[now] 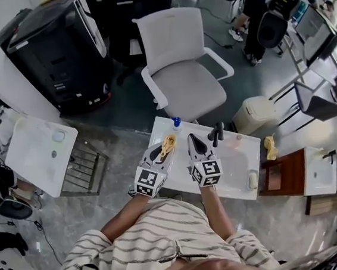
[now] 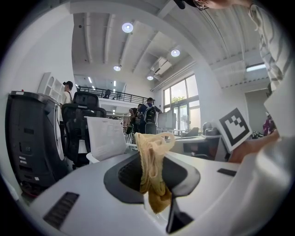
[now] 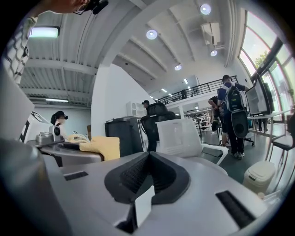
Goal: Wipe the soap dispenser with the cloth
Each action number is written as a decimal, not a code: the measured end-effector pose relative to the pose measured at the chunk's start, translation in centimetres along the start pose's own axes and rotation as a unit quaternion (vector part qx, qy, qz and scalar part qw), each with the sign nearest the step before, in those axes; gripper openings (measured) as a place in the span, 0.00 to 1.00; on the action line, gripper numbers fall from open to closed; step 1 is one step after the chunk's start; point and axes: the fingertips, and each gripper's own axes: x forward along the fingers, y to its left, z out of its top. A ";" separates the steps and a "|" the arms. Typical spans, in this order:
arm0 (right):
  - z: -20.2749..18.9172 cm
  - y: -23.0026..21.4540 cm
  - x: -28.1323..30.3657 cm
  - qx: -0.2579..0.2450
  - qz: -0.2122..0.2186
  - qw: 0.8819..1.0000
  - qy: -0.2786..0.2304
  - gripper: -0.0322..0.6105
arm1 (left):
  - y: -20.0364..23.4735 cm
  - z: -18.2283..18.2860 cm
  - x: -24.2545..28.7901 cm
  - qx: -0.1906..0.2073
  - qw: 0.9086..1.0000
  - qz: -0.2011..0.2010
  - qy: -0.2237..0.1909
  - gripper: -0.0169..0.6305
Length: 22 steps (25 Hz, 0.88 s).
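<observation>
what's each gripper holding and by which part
The left hand-held gripper pinches the yellow cloth by its bunched middle; the right hand-held gripper is shut, empty.

Left gripper (image 2: 154,184) clamped on the yellow cloth (image 2: 153,171)

The cloth bunches upright between the closed jaws (folds looping above them), with a white office chair (image 2: 107,138) behind.

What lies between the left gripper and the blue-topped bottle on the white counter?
In the head view, only the yellow cloth held by the left gripper reaches toward the blue-topped bottle; the white counter between is otherwise bare.
</observation>
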 end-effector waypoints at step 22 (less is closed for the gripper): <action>1.7 0.4 -2.8 -0.003 -0.033 0.999 -0.025 0.03 | -0.5 1.4 0.1 0.012 0.999 0.020 -0.027 0.16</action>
